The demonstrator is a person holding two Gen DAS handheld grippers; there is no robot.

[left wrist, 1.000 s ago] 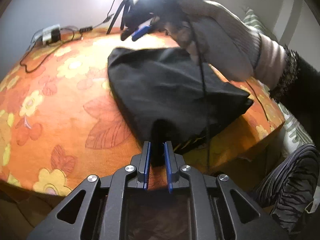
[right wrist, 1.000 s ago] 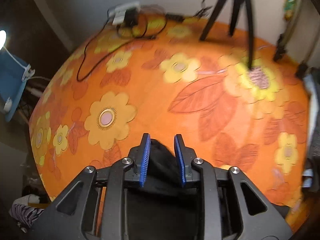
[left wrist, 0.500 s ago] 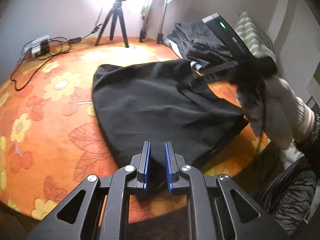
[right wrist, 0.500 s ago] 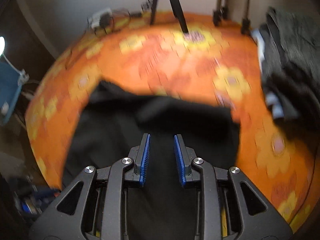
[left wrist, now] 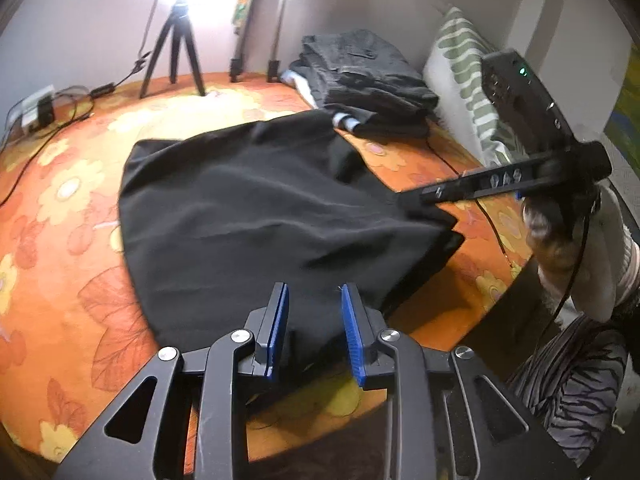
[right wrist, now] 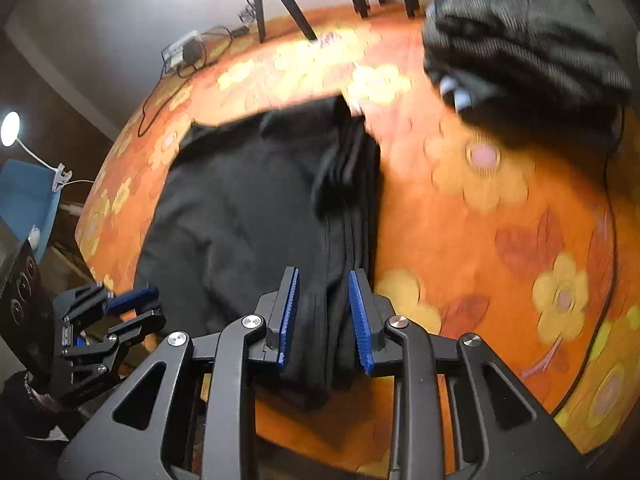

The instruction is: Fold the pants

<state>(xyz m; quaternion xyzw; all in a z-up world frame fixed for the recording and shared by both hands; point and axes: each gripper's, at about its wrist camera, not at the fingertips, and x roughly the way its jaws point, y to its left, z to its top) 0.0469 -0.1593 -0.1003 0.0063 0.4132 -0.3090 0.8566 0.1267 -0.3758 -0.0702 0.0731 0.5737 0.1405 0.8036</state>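
The black pants [left wrist: 256, 216] lie folded and spread flat on the orange flowered cover [left wrist: 60, 208]; they also show in the right wrist view [right wrist: 248, 216]. My left gripper [left wrist: 314, 330] is open at the pants' near edge, with cloth lying between the jaws. My right gripper [right wrist: 324, 320] is open over the pants' layered right edge, with cloth lying between its jaws. The right gripper also shows from the side in the left wrist view [left wrist: 412, 200], touching the pants' right corner. The left gripper shows at the lower left of the right wrist view [right wrist: 132, 308].
A stack of folded dark clothes [left wrist: 368, 80] sits at the back right, next to a striped pillow [left wrist: 460, 80]. Tripod legs [left wrist: 176, 60] stand at the back. A power strip with cables [left wrist: 40, 108] lies at the far left. The bed's edge runs just below both grippers.
The right gripper carried the pants' far edge back toward the near side and laid it down. Both grippers have opened and let go of the cloth. The pants now lie flat.
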